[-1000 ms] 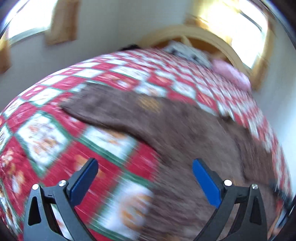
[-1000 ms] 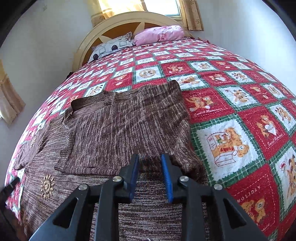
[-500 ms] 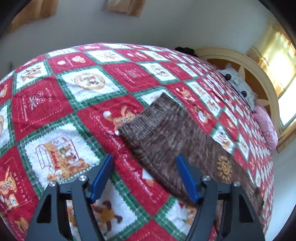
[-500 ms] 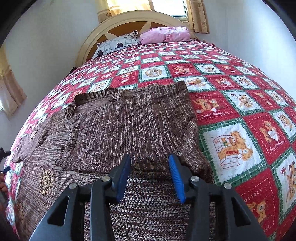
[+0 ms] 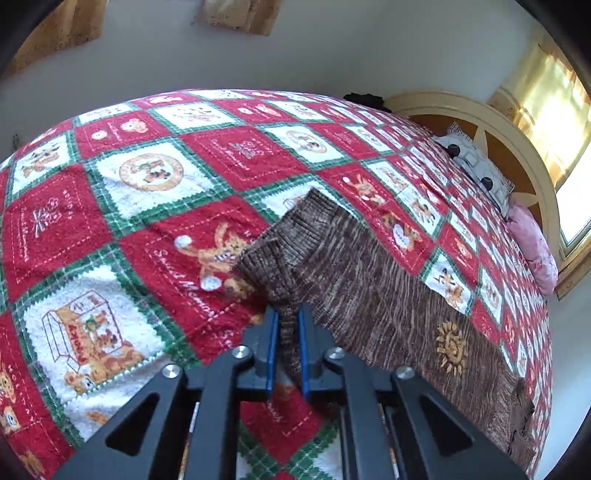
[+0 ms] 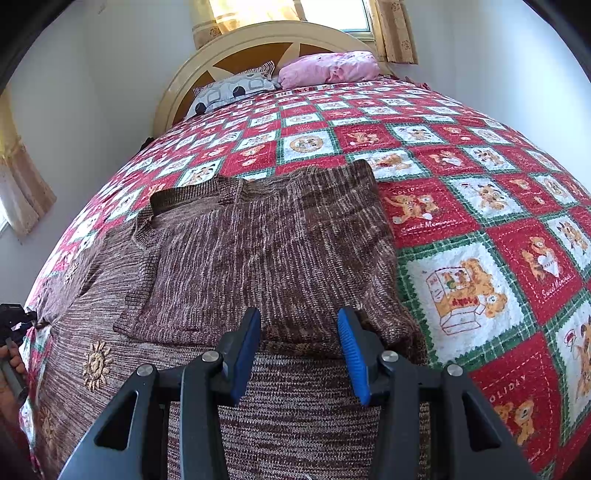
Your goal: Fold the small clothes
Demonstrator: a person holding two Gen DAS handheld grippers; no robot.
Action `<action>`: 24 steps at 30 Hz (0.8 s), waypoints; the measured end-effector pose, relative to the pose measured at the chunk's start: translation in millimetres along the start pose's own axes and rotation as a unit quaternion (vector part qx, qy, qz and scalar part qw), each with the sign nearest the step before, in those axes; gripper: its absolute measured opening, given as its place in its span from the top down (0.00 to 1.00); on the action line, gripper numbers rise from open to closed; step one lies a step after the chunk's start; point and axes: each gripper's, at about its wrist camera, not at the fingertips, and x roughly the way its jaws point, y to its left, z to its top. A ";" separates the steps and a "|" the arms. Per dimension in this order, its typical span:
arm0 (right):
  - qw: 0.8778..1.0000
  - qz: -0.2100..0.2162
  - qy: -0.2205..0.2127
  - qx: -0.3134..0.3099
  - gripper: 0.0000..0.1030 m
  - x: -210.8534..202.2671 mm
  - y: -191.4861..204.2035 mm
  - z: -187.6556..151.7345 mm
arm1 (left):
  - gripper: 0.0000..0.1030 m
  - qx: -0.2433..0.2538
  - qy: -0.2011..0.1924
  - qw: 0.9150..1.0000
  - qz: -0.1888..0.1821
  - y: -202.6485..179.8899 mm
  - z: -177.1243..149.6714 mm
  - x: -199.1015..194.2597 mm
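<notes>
On the quilt (image 5: 155, 236), left gripper (image 5: 287, 334) tilted down, jaws pinching sweater cuff (image 5: 266, 266).

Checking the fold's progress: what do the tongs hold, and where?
Left tongs pinch the brown sweater's outstretched sleeve near its ribbed cuff. Right tongs stand open, holding nothing.

A home bedroom: a bed (image 6: 461, 155) with patchwork quilt, pillows (image 6: 236, 88) against an arched headboard (image 6: 258, 40), curtained windows (image 6: 332, 14) beyond.

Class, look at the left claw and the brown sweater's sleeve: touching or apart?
Touching. The left wrist view shows the left claw shut on the sleeve, with the knit pinched between its blue pads.
</notes>
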 end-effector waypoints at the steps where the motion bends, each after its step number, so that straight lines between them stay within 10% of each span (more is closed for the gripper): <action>1: 1.000 -0.001 0.000 0.000 0.56 -0.1 -0.6 0.2 | 0.91 0.002 -0.002 1.000 -0.004 -2.0 0.4 -2.5; 9: 1.000 0.000 0.000 0.000 0.56 -0.1 -0.6 0.1 | 0.92 0.114 -0.073 0.990 -0.039 -77.5 -14.6 -43.9; 15: 1.000 0.002 -0.001 0.002 0.56 -0.4 -1.8 0.3 | 0.93 0.245 -0.110 0.958 -0.094 -157.5 -68.2 -78.5; 24: 1.000 0.006 -0.002 0.005 0.56 -0.9 -2.0 0.2 | 0.93 0.335 -0.034 0.930 -0.148 -213.9 -173.9 -74.4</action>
